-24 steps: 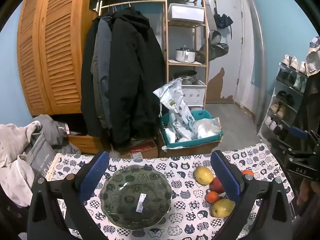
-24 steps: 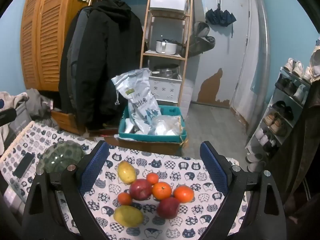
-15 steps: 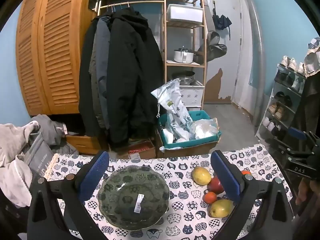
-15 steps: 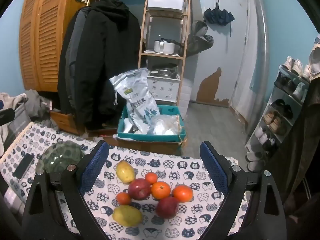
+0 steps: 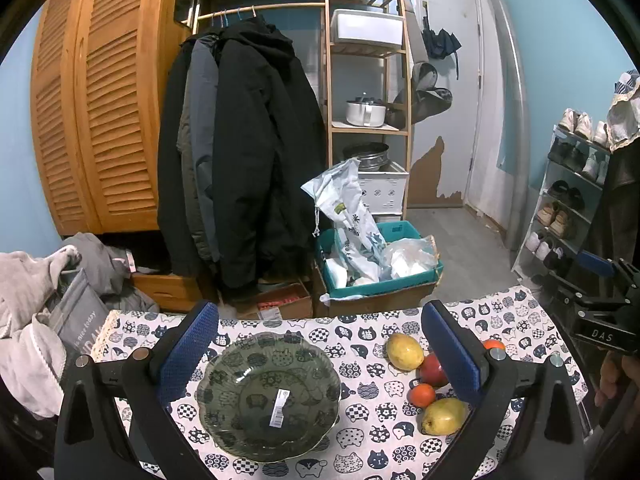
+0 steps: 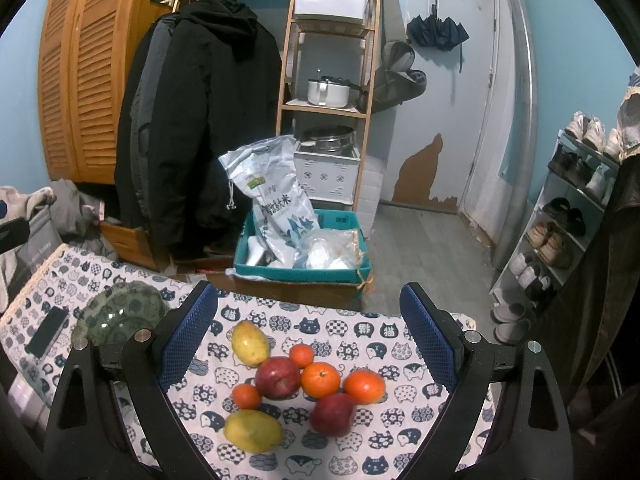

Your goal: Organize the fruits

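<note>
Left wrist view: left gripper [image 5: 318, 354], jaws wide and empty, hovers over the green glass bowl [image 5: 268, 396] on the bench [image 5: 360, 456].

Right wrist view: right gripper [image 6: 308, 344], jaws wide and empty, frames clustered fruits [image 6: 304, 384]; pinching one may roll neighbours off the bench.

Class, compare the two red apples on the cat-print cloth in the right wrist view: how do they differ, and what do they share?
The far apple sits mid-cluster, touching oranges; the near apple lies at the cluster's front edge. The far apple shows its stem dimple toward the camera; the near apple shows only smooth skin. The far apple looks sharper, the near apple slightly blurred. Both are red, similar in size, and rest on the cloth between the open right gripper fingers.
</note>
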`<state>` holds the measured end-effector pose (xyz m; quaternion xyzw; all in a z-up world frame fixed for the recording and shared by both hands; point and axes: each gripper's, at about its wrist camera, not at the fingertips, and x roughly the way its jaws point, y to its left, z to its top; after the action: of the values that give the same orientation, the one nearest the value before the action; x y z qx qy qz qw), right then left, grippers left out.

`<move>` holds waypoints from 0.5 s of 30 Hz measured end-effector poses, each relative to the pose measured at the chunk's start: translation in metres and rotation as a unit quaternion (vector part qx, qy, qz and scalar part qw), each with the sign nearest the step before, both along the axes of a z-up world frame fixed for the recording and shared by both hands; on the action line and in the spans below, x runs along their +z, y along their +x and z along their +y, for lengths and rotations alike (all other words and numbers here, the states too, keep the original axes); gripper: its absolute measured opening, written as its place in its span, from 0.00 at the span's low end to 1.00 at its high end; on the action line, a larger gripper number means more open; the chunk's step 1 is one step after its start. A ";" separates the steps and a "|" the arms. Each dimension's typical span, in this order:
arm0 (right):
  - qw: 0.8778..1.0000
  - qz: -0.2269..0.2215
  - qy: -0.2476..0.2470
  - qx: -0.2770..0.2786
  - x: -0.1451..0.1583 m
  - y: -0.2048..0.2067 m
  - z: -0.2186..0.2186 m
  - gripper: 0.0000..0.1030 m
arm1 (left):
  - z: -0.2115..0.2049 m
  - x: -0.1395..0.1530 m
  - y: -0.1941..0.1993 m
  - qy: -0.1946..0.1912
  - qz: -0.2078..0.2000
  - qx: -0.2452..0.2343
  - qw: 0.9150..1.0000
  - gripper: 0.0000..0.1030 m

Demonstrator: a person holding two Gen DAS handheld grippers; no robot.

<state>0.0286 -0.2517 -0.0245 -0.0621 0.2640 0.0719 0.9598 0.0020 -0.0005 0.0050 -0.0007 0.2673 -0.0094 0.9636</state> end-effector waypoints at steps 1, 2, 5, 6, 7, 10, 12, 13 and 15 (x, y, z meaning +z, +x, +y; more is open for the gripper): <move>1.000 0.000 0.000 0.000 -0.002 0.000 -0.006 0.88 | 0.000 -0.001 0.000 0.000 0.000 0.000 1.000 0.99; 1.000 0.000 -0.001 0.000 -0.002 0.000 -0.005 0.88 | 0.000 -0.001 -0.001 -0.001 0.000 0.000 1.000 0.99; 1.000 0.000 -0.001 0.000 -0.002 0.000 -0.005 0.88 | 0.000 0.001 0.001 -0.003 0.000 -0.002 1.000 0.99; 1.000 0.000 -0.001 0.000 -0.003 0.000 -0.006 0.88 | 0.000 0.002 0.002 -0.003 0.001 -0.002 1.000 0.99; 1.000 0.000 0.000 0.000 -0.002 0.000 -0.004 0.88 | -0.001 0.000 0.000 -0.002 0.000 -0.001 1.000 0.99; 1.000 0.000 0.000 0.000 -0.002 0.000 -0.005 0.88 | -0.002 0.000 0.000 -0.002 -0.001 -0.002 1.000 0.99; 1.000 -0.001 -0.001 0.000 -0.002 0.000 -0.005 0.88 | -0.002 0.000 0.000 -0.002 -0.001 -0.002 1.000 0.99; 1.000 -0.001 -0.001 0.000 -0.003 0.000 -0.006 0.88 | -0.001 0.000 0.000 -0.002 -0.001 -0.002 1.000 0.99; 1.000 0.000 -0.001 0.000 -0.003 0.000 -0.007 0.88 | -0.001 0.000 -0.001 -0.003 -0.001 -0.001 1.000 0.99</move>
<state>0.0287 -0.2586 -0.0277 -0.0627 0.2644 0.0718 0.9597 0.0014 -0.0018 0.0051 -0.0034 0.2667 -0.0112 0.9637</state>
